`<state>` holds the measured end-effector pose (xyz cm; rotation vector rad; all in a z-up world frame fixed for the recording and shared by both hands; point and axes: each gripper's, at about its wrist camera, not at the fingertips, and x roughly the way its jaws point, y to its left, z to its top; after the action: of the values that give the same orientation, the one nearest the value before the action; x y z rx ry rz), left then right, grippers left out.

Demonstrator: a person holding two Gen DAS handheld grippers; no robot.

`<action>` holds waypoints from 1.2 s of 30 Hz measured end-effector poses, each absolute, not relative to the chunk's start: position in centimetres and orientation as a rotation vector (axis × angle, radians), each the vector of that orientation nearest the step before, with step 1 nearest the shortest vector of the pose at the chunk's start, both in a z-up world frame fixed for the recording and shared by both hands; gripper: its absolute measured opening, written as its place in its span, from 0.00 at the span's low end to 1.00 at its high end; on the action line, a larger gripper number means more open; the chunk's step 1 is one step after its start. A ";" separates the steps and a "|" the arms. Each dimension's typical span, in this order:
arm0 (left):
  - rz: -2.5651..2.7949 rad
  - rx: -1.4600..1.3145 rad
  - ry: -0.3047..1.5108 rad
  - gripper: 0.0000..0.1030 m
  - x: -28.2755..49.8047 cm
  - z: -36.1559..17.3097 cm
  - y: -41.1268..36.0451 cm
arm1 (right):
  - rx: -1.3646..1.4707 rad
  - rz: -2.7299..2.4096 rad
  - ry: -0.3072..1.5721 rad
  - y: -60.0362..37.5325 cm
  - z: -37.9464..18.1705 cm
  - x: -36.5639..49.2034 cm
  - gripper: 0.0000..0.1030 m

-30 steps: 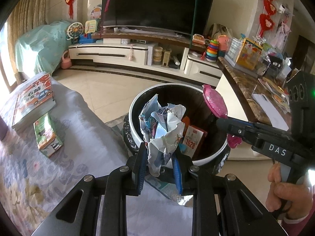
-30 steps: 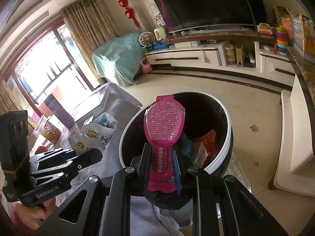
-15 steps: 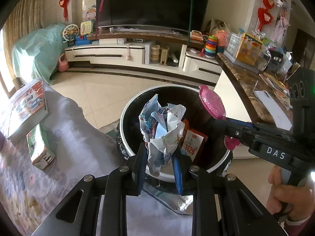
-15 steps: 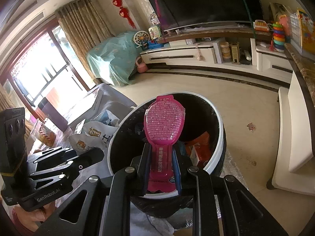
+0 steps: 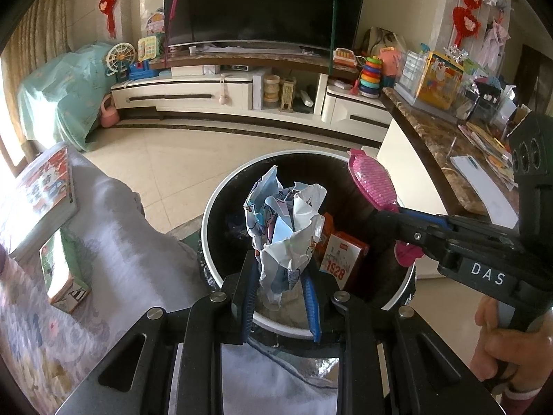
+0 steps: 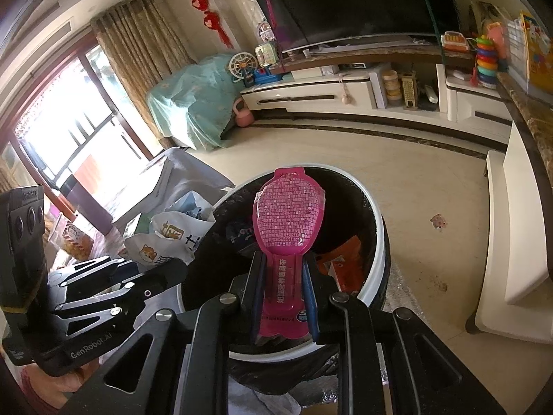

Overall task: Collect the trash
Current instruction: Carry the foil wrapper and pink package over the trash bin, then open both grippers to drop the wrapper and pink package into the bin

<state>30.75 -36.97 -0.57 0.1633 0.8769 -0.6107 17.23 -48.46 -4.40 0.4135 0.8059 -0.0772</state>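
Jaws of the left gripper pinch a crumpled wad of white and blue printed wrapper, held upright over the near rim of a round bin with a white rim and black liner. Right gripper clamps the narrow neck of a flat pink spoon-shaped foil pouch, its wide end poised above the same bin's opening; in the left wrist view that pouch sits at the bin's far right rim. Neither piece is released, so both are gathered but not binned. Inside the bin lie a red and white carton marked 1928 and some orange packaging, so part of the collecting looks done. Just beside the bin, on a pale patterned cloth, printed paper bags with a cartoon dog stand; whether they count as trash I cannot tell. Further left lie a small green box and a picture book, probably keepers. Judged remaining: drop both held pieces, then check the cloth for more.
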 end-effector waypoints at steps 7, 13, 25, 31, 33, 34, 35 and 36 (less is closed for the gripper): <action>-0.605 0.169 0.892 0.22 31.3 -1.0 -37.4 | 0.414 -0.080 0.811 -48.5 -4.3 17.5 0.19; -0.598 0.175 0.900 0.22 31.9 -1.0 -38.0 | 0.414 -0.079 0.817 -48.5 -4.3 17.9 0.20; -0.588 0.194 0.905 0.22 32.4 -1.3 -38.9 | 0.428 -0.081 0.833 -49.1 -4.8 18.5 0.20; -0.587 0.191 0.914 0.23 32.7 -1.4 -39.2 | 0.427 -0.083 0.838 -49.2 -4.9 18.8 0.20; -0.589 0.190 0.917 0.23 32.9 -1.4 -39.2 | 0.427 -0.082 0.840 -49.2 -4.9 18.9 0.20; -0.590 0.190 0.918 0.23 32.9 -1.4 -39.2 | 0.427 -0.081 0.840 -49.1 -4.8 18.9 0.20; -0.590 0.189 0.919 0.23 33.0 -1.4 -39.1 | 0.427 -0.082 0.840 -49.1 -4.8 18.9 0.20; -0.590 0.189 0.918 0.23 33.0 -1.4 -39.1 | 0.426 -0.081 0.841 -49.1 -4.8 19.0 0.20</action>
<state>32.98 -39.14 -1.40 0.1893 0.9180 -0.5902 19.00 -49.12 -4.82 0.4259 0.8409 -0.0813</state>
